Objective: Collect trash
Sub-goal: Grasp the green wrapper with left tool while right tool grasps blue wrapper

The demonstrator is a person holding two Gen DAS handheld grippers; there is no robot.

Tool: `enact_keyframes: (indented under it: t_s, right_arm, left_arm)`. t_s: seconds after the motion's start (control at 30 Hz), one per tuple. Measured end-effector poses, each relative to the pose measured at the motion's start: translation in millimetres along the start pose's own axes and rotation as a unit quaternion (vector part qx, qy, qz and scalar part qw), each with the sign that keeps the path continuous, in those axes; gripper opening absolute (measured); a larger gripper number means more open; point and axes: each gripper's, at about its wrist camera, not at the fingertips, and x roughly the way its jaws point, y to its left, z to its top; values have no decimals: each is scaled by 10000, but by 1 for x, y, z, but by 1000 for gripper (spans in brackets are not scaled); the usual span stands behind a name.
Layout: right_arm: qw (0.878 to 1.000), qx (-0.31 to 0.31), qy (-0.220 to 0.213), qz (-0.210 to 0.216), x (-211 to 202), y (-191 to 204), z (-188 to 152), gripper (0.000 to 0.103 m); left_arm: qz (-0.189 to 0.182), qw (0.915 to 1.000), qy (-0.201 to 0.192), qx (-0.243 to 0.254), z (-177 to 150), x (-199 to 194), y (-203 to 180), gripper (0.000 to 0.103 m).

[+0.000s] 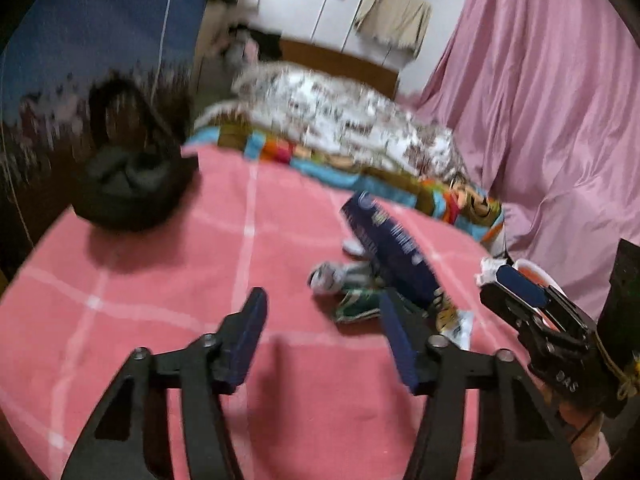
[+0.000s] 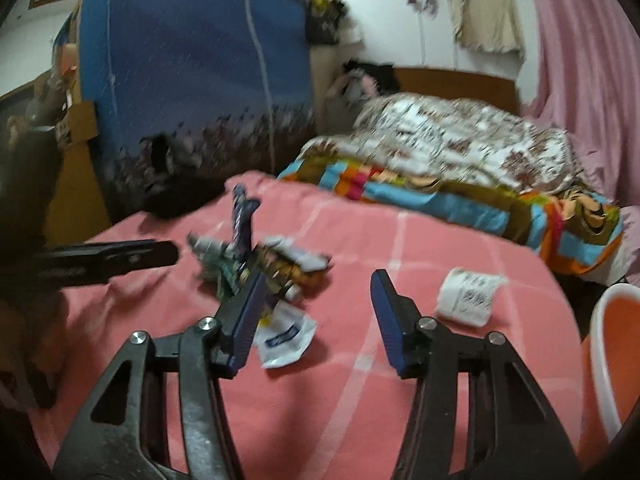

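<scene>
The trash pile lies on the pink checked bed cover, a loose heap of crumpled wrappers with a dark blue packet as its largest piece. In the left wrist view that packet runs long from upper left to lower right, its far end tipped up toward the folded colourful blanket and its near end down in the wrappers. A white sachet lies at the pile's near edge, and a white crumpled paper sits well apart to the right, near the orange bin at the bed's edge. The left tool hovers wide open and holds nothing, its right finger just beside the packet's near end. The right tool is also wide open and empty, between pile and paper. The step looks like a first pick: I would close across the packet's short width, not along its length, and come low so the thin film does not slip. A black bag rests at the far left.
</scene>
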Motion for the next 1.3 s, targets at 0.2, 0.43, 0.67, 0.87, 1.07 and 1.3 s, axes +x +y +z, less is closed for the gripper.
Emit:
enact_keyframes:
  t_s: [0.2,0.43,0.67,0.87,1.07,1.3]
  right_arm:
    - [9983,65,512,263,18,0,-8,61]
    - [9968,165,650,443,18,-1,-13,33]
    - [9977,162,467,465,7,1,-13,21]
    - [9986,149,233,458,-7,-1,-11,21]
    - [9993,172,-6,333,-26,-6,-10,21]
    - [9990,378,139,171,-38,-29,-20,21]
  left_arm:
    - [-251,9982,523,-122,-1,19,0,45]
    - [-586,9957,702,-145,8,32,1,45]
    - [-791,9939,765,4,11,32,-5,27]
    - [-865,9926,849,75,4,30,-12,11]
    - [-906,9911,944,239,-3,23,-20,11]
    - [-628,9916,927,647,-9,19,-34,15]
